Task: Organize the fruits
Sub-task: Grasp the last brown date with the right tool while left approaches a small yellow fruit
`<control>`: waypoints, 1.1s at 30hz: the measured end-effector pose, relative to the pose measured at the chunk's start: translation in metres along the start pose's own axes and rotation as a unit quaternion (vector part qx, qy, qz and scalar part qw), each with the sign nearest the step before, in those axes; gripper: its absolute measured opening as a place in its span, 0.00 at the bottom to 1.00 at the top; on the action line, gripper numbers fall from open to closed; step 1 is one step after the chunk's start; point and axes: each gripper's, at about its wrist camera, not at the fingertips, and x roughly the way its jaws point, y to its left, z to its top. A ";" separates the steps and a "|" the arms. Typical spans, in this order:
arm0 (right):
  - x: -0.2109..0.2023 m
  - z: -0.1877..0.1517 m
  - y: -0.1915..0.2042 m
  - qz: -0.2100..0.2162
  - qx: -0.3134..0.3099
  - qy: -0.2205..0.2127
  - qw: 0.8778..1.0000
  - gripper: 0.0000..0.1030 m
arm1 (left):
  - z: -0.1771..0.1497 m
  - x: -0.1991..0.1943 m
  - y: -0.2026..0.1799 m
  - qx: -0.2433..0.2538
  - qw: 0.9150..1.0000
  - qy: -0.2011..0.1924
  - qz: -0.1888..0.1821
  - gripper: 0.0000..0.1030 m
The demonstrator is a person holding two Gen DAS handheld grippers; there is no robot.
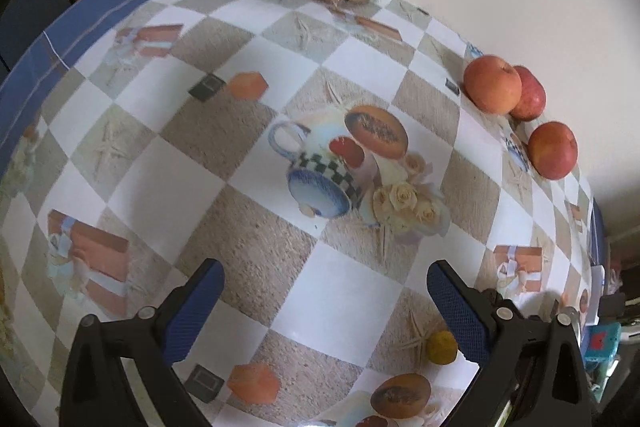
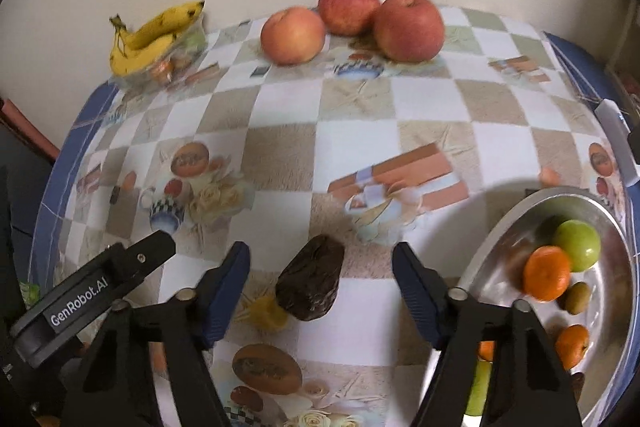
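Bananas point(image 2: 154, 35) sit far left on the desk point(image 2: 352, 143), three apples point(image 2: 352, 23) along the wall. The left hand-held gripper point(image 1: 324, 303) gapes, empty; the right hand-held gripper point(image 2: 320, 289) straddles a dark fruit point(image 2: 312, 279), pads clear. Bowl point(image 2: 500, 227) of fruit at right.

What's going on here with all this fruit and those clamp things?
A person holding a gripping tool in each hand is sorting fruit on a patterned tablecloth. The right tool is open around a dark wrapped fruit, not yet squeezing it. Beside it a metal bowl already holds oranges and a green apple. The left tool is open and empty. Three red apples and a bunch of bananas wait at the far edge.
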 end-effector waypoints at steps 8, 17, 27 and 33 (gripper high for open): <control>0.017 -0.007 -0.004 0.003 0.014 0.024 1.000 0.67 | -0.002 0.009 0.004 -0.007 1.000 0.023 0.000 1.00; 0.020 -0.011 0.000 0.006 0.009 0.026 1.000 0.51 | -0.005 0.010 -0.003 0.002 0.999 0.033 -0.014 1.00; 0.019 -0.015 -0.002 0.011 0.016 0.035 0.999 0.39 | -0.011 0.012 -0.017 0.023 0.999 0.041 -0.021 1.00; 0.015 -0.016 -0.016 -0.003 0.042 0.040 0.998 0.39 | -0.014 0.013 -0.027 0.047 0.998 0.041 -0.023 1.00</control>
